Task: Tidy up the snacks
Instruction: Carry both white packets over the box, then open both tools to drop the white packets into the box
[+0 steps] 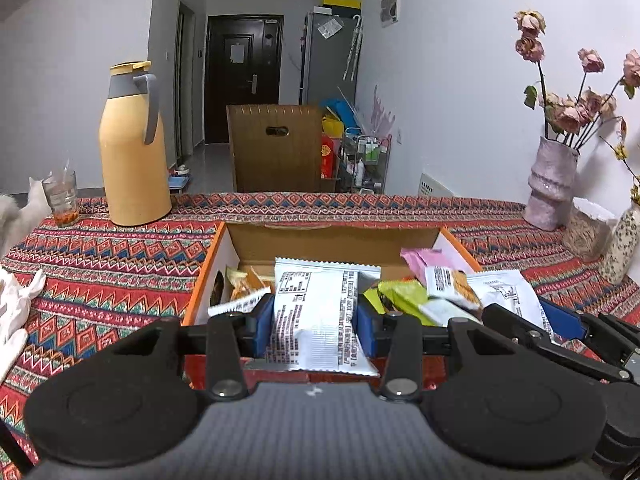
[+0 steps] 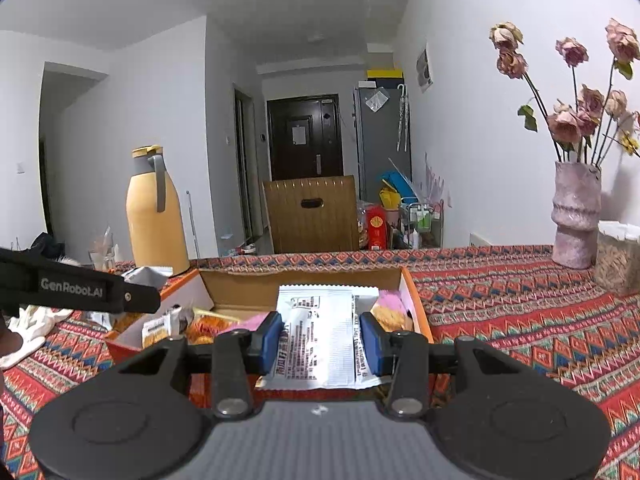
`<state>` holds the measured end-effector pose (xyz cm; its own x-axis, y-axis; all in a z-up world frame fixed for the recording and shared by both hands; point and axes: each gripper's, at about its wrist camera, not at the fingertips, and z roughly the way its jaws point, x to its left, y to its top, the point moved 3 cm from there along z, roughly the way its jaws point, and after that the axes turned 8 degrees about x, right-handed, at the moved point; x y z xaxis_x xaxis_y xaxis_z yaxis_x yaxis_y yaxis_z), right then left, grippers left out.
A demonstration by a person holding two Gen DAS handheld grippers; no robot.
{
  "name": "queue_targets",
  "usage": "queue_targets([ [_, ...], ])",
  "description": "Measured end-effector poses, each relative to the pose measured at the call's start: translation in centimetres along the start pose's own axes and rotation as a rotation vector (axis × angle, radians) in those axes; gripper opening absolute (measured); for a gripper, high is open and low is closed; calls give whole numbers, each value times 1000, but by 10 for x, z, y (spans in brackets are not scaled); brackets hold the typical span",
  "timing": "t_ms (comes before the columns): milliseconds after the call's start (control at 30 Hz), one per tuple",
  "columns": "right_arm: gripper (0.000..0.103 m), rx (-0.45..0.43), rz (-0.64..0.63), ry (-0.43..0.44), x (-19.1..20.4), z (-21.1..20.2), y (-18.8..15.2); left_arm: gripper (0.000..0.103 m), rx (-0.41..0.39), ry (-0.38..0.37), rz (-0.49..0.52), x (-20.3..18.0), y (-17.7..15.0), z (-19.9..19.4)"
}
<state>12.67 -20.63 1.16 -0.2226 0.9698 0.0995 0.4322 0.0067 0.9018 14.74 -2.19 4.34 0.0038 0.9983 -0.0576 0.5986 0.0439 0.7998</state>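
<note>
Holding a white packet [image 1: 316,312] in each clenched gripper [image 1: 316,318] above the partly filled box [image 1: 208,264], you have both still to place.

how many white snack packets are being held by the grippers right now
2. One white packet sits between the left gripper fingers; another white packet sits between the right gripper fingers. Both are over the orange box.

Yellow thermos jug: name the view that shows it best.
The left wrist view. There the yellow thermos jug stands large and whole on the patterned tablecloth. The right wrist view shows it smaller and farther off, its base partly hidden behind a silver packet.
</note>
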Motion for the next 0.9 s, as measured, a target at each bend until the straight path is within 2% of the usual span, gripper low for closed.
queue_targets([
  [267,41,-17,-10,18,5,21,23,42,-5,6,-26,6,19,18],
  [633,41,-15,-12,-11,3,60,51,42,1,11,-65,8,44,53],
  [900,41,12,16,-23,-4,93,50,42,1,45,-100,15,44,86],
])
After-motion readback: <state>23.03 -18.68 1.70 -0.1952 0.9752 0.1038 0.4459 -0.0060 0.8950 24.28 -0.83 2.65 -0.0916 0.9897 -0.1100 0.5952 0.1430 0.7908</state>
